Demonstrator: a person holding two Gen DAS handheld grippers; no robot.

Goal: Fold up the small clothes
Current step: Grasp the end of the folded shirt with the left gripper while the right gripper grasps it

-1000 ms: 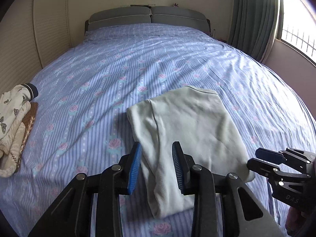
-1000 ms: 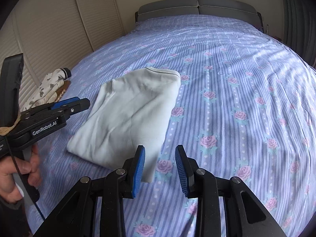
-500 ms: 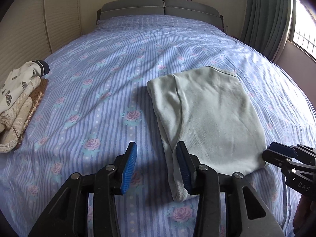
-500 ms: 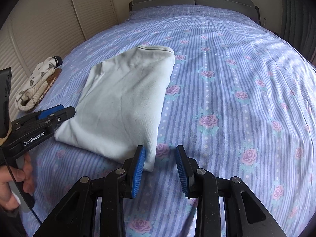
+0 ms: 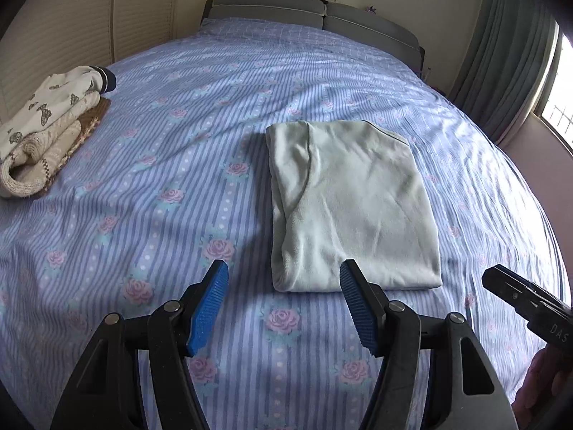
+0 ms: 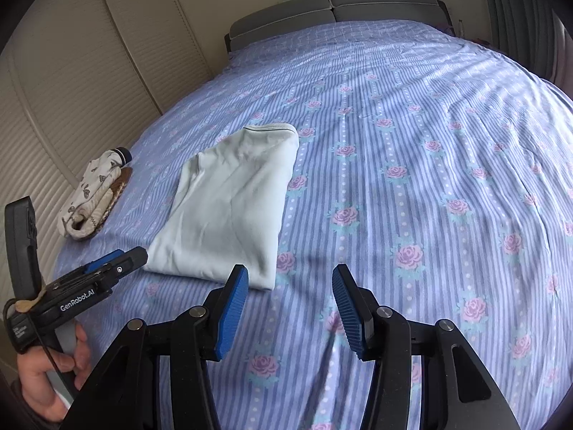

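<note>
A pale green garment [image 5: 351, 204] [image 6: 232, 200] lies folded into a rectangle on the blue striped, rose-patterned bed sheet [image 5: 161, 186] [image 6: 429, 165]. My left gripper [image 5: 284, 306] hovers just short of the garment's near left corner. Its jaws are opening and nothing is between them. The right gripper [image 6: 290, 308] hangs off the garment's near right corner, its jaws also opening, with only sheet showing in the gap. Each gripper appears at the edge of the other's view, the left gripper [image 6: 114, 261] held by a hand [image 6: 50, 369].
A stack of folded clothes [image 5: 46, 132] [image 6: 95, 197], patterned white on top of knitted beige and brown, sits at the bed's left edge by the slatted wall. The grey headboard [image 5: 315, 10] is at the far end. Curtains [image 5: 501, 57] and a window stand to the right.
Both grippers have pulled back off the folded garment toward the near edge of the bed, and both pairs of jaws have spread wider. The garment lies still.
</note>
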